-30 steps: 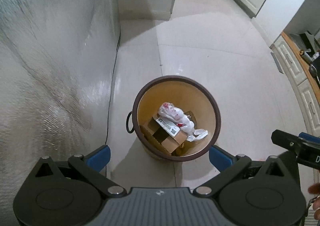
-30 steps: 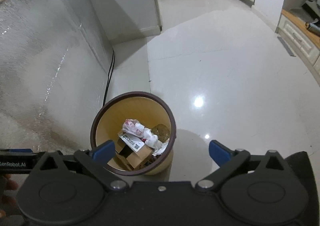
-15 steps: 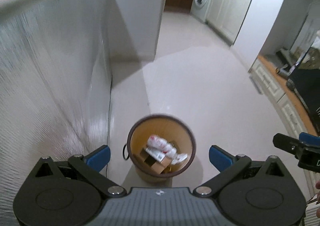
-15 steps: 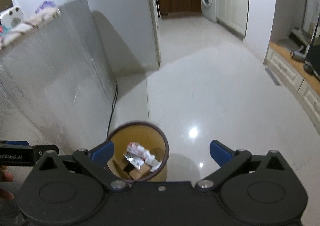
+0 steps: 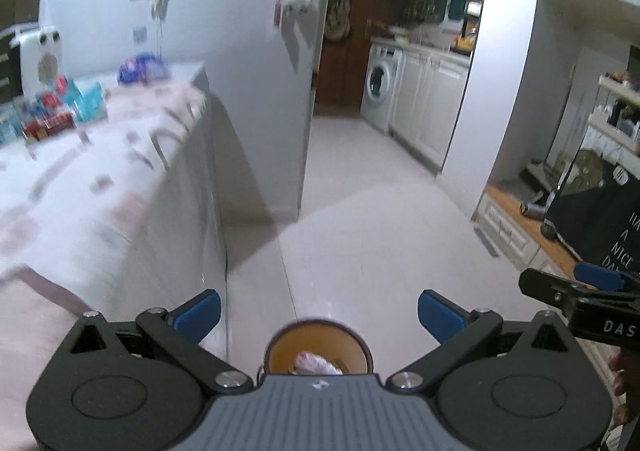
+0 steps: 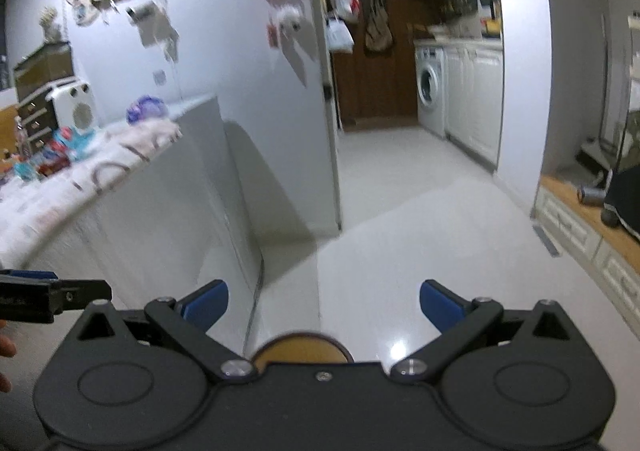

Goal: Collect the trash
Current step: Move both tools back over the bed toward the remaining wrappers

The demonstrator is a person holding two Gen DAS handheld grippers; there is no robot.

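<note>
A round brown-rimmed trash bin stands on the floor far below, at the bottom edge of the left wrist view, with a crumpled white and red wrapper inside. Only its far rim shows in the right wrist view. My left gripper is open and empty, high above the bin. My right gripper is open and empty too. The right gripper also shows at the right edge of the left wrist view.
A counter with a patterned cloth and several packets stands on the left, its silver side panel beside the bin. A white fridge stands behind it. A washing machine and cabinets line the far right. A dark bag sits at right.
Both grippers have risen and tilted up away from the bin. The bin has slid to the bottom of both views, and the counter top and kitchen have come into view.
</note>
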